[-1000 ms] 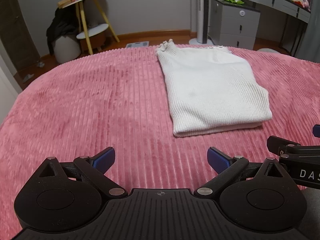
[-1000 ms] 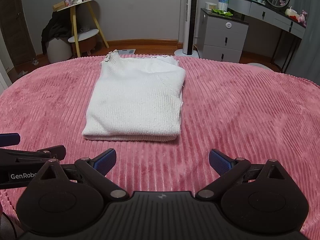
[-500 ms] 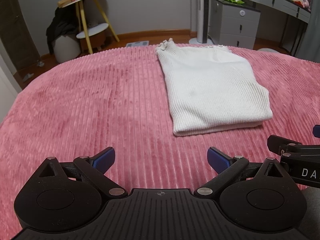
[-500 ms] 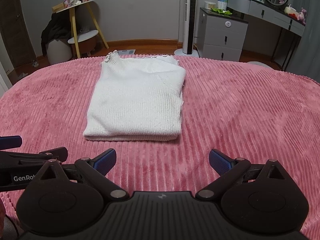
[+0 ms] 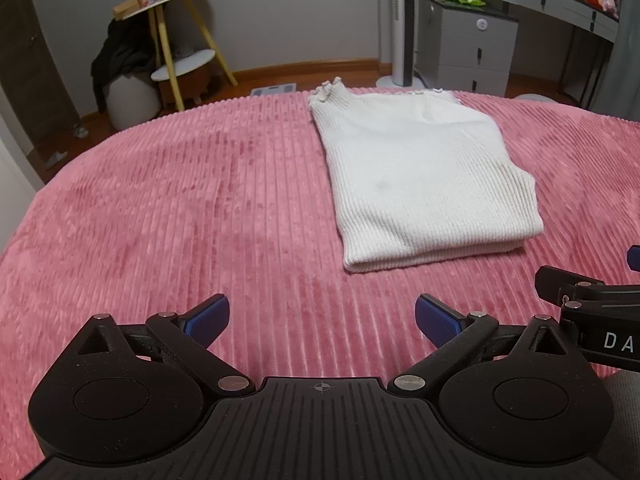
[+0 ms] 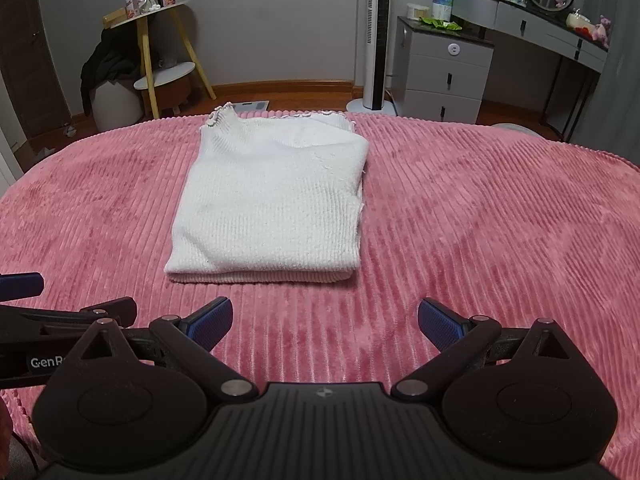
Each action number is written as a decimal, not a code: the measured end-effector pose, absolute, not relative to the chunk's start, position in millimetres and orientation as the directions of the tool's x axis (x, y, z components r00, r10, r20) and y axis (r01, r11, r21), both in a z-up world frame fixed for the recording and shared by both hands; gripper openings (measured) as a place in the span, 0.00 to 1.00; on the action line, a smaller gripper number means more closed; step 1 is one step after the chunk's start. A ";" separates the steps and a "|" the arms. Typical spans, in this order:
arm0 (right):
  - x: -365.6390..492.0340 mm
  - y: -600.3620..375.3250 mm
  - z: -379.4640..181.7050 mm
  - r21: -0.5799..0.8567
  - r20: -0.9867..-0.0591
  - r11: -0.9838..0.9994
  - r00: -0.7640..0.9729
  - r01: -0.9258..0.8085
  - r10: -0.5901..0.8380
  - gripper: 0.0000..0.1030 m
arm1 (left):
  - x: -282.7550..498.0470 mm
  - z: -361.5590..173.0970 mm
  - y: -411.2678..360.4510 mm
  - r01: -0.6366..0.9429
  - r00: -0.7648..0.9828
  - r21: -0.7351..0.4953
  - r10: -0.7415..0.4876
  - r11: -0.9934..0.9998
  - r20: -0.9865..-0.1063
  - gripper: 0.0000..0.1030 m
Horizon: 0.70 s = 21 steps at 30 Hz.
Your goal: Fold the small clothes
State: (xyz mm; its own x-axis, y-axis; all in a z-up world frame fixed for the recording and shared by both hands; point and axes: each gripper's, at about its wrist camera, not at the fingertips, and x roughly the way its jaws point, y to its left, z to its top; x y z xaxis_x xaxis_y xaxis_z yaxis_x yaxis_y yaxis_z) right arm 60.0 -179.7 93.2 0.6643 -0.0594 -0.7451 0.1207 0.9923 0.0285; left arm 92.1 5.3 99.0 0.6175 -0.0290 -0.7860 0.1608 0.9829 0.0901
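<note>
White ribbed sweater (image 5: 424,184), pink corduroy-striped blanket (image 5: 180,216), black tool (image 5: 322,320) (blue pads (image 5: 206,320)), grey drawers (image 6: 444,76)

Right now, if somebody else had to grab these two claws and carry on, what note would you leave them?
Left claw: open, holding nothing, hovering over the pink bedspread.
Right claw: open, also holding nothing, beside the left one.
White sweater: lies folded into a neat rectangle on the bedspread ahead of both claws, frilly collar at the far end.
Done: this piece looks folded.
Left: perhaps one more fold or moving it aside; no other clothes lie on the bed.
</note>
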 end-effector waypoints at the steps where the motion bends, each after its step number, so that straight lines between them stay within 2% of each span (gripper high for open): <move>1: 60.0 -180.0 93.2 0.029 -0.745 0.992 0.664 0.121 -0.059 0.96 | 92.0 99.0 5.3 0.161 0.617 0.089 -0.030 0.983 -0.786 0.99; 21: 58.7 -183.0 94.5 0.042 -0.742 0.989 0.668 0.139 -0.063 0.96 | 94.1 97.8 4.0 0.168 0.620 0.065 -0.054 0.984 -0.783 0.99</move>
